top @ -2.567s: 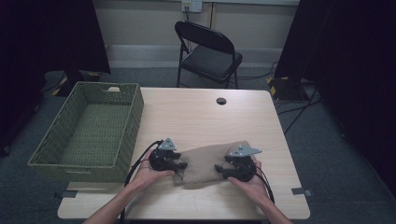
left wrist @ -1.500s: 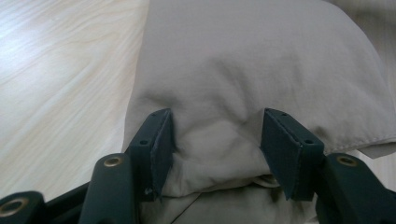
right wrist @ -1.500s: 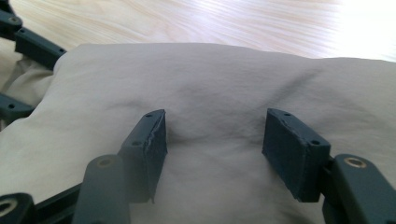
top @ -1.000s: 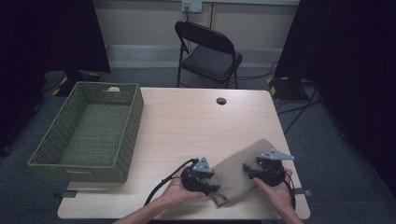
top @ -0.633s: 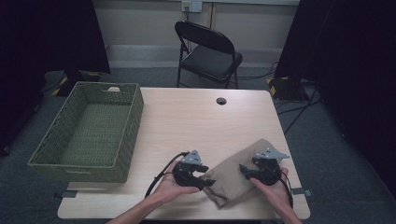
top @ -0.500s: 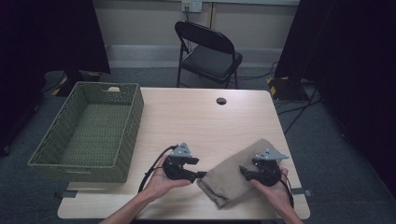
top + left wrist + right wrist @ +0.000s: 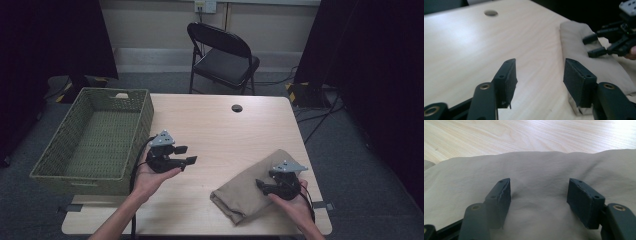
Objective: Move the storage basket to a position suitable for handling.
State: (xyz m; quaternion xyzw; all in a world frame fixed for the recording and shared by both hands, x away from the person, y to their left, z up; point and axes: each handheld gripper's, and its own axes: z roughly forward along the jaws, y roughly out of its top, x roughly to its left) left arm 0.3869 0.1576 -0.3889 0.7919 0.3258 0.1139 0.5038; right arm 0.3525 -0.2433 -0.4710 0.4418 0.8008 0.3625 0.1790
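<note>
Stood a pale wooden table (image 7: 220, 130) in a dim room, with a black folding chair (image 7: 222, 55) behind its far edge and a small dark round hole (image 7: 236, 108) near that edge. Sat a green woven basket (image 7: 52, 165) on the table's left end, its inside bare as far as could be seen. Lay a folded tan cloth (image 7: 245, 192) at the table's near right corner, bunched into a thick pad running slantwise toward the right edge. Hovered the left gripper (image 7: 186, 155) over bare wood just right of the basket, well apart from the cloth, jaws spread and holding nothing; in the left gripper view (image 7: 539, 77) showed the same gap between the two black jaws, with only tabletop between them and the cloth (image 7: 596, 62) off to the right. Rested the right gripper (image 7: 261, 186) on top of the cloth near its right end, jaws pointing left along the fabric. In the right gripper view (image 7: 539, 195) stood the jaws parted, with creased tan fabric (image 7: 539, 170) beneath and between them; could not be told whether the tips pressed into the cloth or merely hung close above it.
</note>
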